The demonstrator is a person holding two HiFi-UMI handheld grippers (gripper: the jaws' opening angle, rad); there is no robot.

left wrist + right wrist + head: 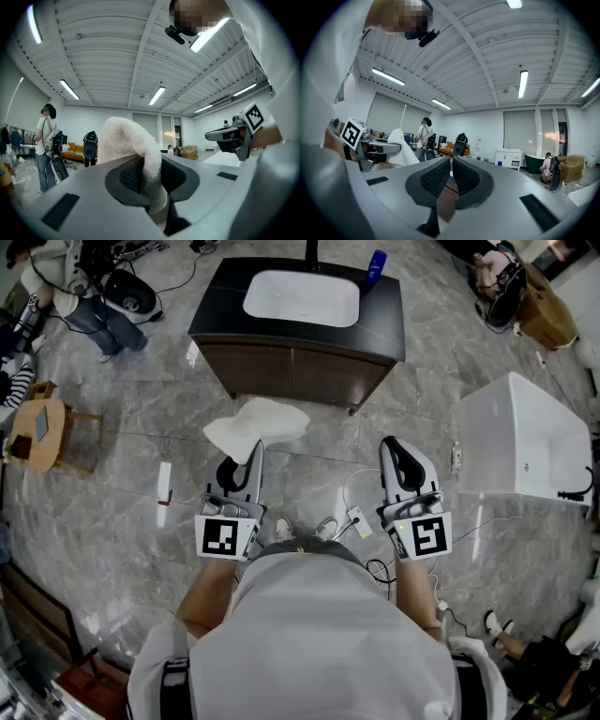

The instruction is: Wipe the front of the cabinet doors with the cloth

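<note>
The left gripper (253, 454) pinches the white cloth (258, 424) tight between its jaws. The cloth flops out in front of the brown cabinet (292, 371) and does not touch its doors. The right gripper (395, 452) is closed with nothing in it, also in front of the cabinet. A white sink (302, 298) sits on top of the cabinet, with a blue bottle (375, 266) beside it.

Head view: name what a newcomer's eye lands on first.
The white cloth pinched in the left gripper, at the centre of the view, stands out first. Beyond it stands the dark cabinet with its white basin. The right gripper is shut and empty.
</note>
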